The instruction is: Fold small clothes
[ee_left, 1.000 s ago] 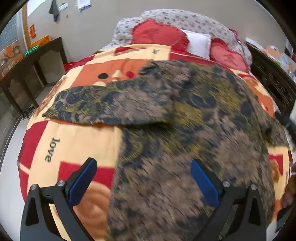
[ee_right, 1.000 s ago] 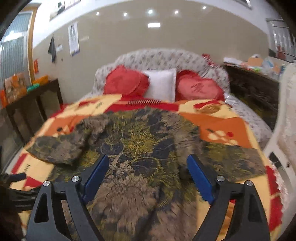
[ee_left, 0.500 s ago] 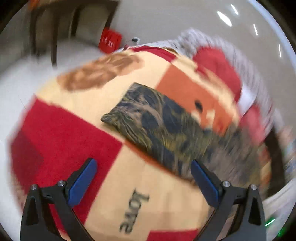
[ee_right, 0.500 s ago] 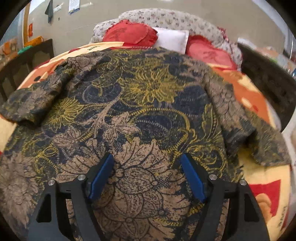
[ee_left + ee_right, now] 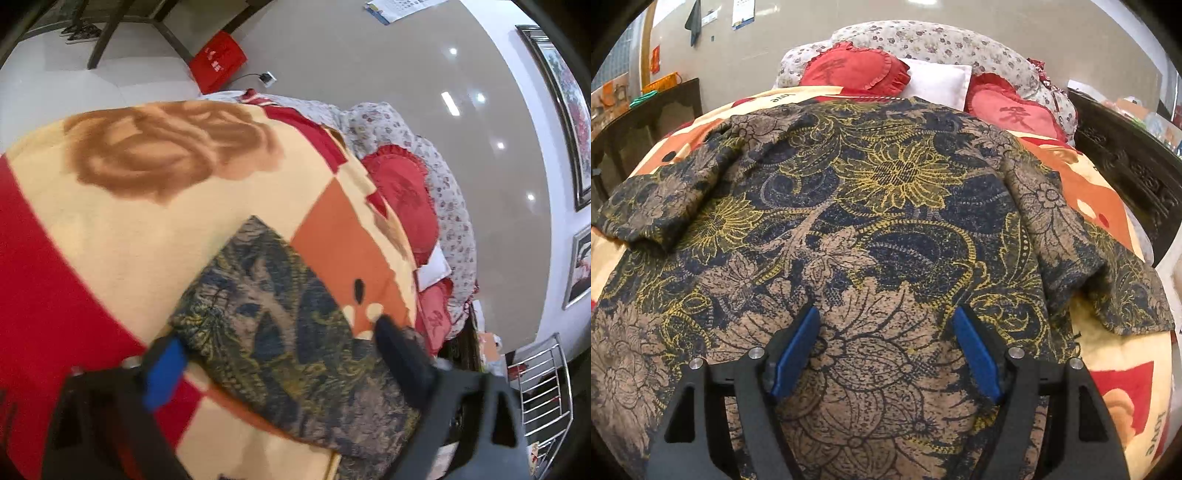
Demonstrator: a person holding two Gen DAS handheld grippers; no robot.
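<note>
A dark floral garment (image 5: 886,184), navy with tan and yellow flowers, lies spread flat on the bed's blanket (image 5: 1108,369), both sleeves out to the sides. My right gripper (image 5: 886,310) stands open low over the garment's lower middle; its blue pads (image 5: 798,350) straddle flat fabric without pinching it. In the left wrist view, the garment's left sleeve (image 5: 280,314) lies on the blanket (image 5: 110,240). My left gripper (image 5: 277,332) straddles the sleeve near the cuff. Its jaws are closing, and the pads do not press on the cloth.
Red heart pillows (image 5: 857,70) and a white pillow (image 5: 938,81) lean on the flowered headboard (image 5: 923,37). A dark table (image 5: 646,110) stands left of the bed, a dark carved cabinet (image 5: 1126,147) right. A red bin (image 5: 218,61) sits on the floor, a metal rack (image 5: 543,387) nearby.
My left gripper swung off the garment's body to the left sleeve's cuff, rolling as it went, and its jaws narrowed. My right gripper dropped close onto the garment, then held still.
</note>
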